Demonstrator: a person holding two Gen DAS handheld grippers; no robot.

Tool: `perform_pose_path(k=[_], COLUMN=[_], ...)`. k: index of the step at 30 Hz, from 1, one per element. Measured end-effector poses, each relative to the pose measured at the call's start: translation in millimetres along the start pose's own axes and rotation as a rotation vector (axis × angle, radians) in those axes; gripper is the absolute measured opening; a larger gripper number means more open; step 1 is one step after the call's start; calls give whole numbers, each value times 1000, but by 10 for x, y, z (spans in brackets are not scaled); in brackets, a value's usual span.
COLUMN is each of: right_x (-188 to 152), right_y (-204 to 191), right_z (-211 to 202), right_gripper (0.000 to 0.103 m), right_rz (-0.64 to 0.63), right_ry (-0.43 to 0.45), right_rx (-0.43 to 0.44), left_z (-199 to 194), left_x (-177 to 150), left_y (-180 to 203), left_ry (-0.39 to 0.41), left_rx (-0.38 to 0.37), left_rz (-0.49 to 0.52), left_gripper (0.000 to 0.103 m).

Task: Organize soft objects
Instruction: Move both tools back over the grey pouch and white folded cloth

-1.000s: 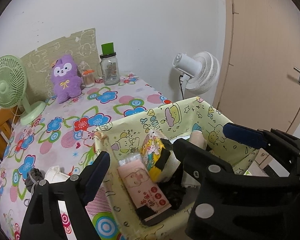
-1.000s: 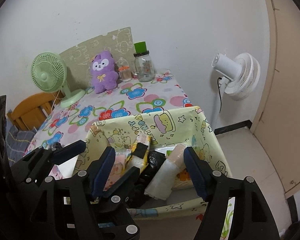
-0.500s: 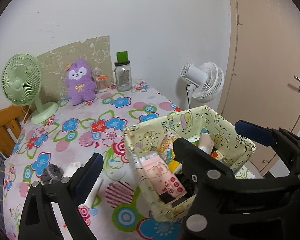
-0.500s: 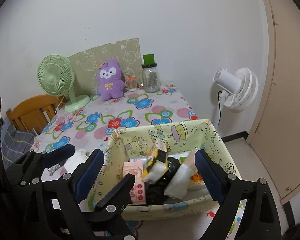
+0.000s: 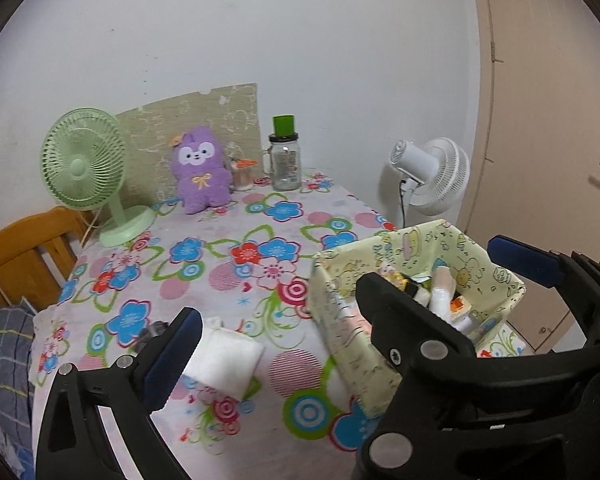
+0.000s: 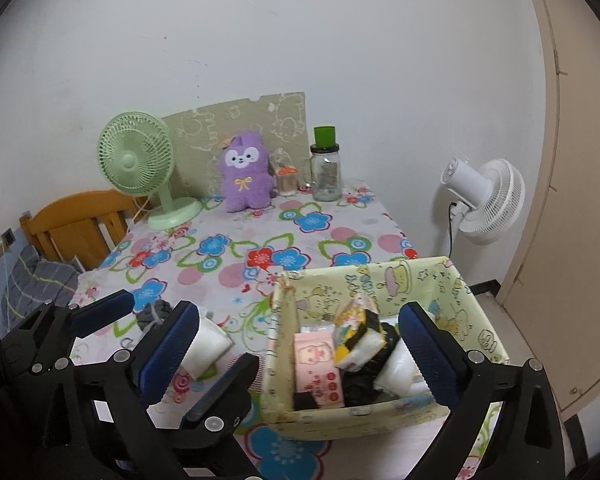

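A yellow cartoon-print fabric box [image 6: 380, 280] [image 5: 384, 248] stands at the table's near right corner. It holds a pink tissue pack [image 6: 320, 368], a yellow-and-black pack [image 6: 356, 328], a white roll [image 6: 396, 364] and something black. Left of it on the tablecloth lie a folded white cloth [image 5: 224, 356] [image 6: 210, 342] and a grey knitted ball [image 6: 154, 312]. A purple plush [image 5: 200, 172] [image 6: 246, 172] sits at the back. My right gripper [image 6: 299, 316] hangs before the box, jaws opening, nothing between them. My left gripper [image 5: 298, 320], beside it, is opening too, and empty.
At the back stand a green desk fan [image 5: 84, 160], a glass jar with a green lid [image 5: 286, 160] and a small orange-lidded jar [image 5: 242, 174]. A wooden chair [image 5: 20, 256] is left of the table. A white floor fan [image 5: 432, 176] and a door [image 5: 540, 120] are on the right.
Both grippers have drawn back and up from the box, which now looks smaller. Their jaws have widened. The white cloth and grey ball have come into fuller view.
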State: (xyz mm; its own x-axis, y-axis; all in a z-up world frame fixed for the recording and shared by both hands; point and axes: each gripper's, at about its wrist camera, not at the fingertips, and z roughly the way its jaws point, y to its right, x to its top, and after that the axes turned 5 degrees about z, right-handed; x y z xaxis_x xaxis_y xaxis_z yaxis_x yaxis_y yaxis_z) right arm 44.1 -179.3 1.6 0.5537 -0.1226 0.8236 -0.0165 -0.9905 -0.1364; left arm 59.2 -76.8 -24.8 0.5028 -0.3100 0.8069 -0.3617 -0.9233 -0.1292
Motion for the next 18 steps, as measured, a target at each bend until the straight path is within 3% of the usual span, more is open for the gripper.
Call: perform_pose_path(k=[18], right_x=[-56], right_y=[-514], right_z=[-16], right_gripper=[103], right_rz=[-29], right_ry=[-17], right_rx=[52], left_z=[-219], left_x=[-179], left_y=[-463], left_ry=[0], left_rx=[53], left_rz=[-48], left_gripper=[103])
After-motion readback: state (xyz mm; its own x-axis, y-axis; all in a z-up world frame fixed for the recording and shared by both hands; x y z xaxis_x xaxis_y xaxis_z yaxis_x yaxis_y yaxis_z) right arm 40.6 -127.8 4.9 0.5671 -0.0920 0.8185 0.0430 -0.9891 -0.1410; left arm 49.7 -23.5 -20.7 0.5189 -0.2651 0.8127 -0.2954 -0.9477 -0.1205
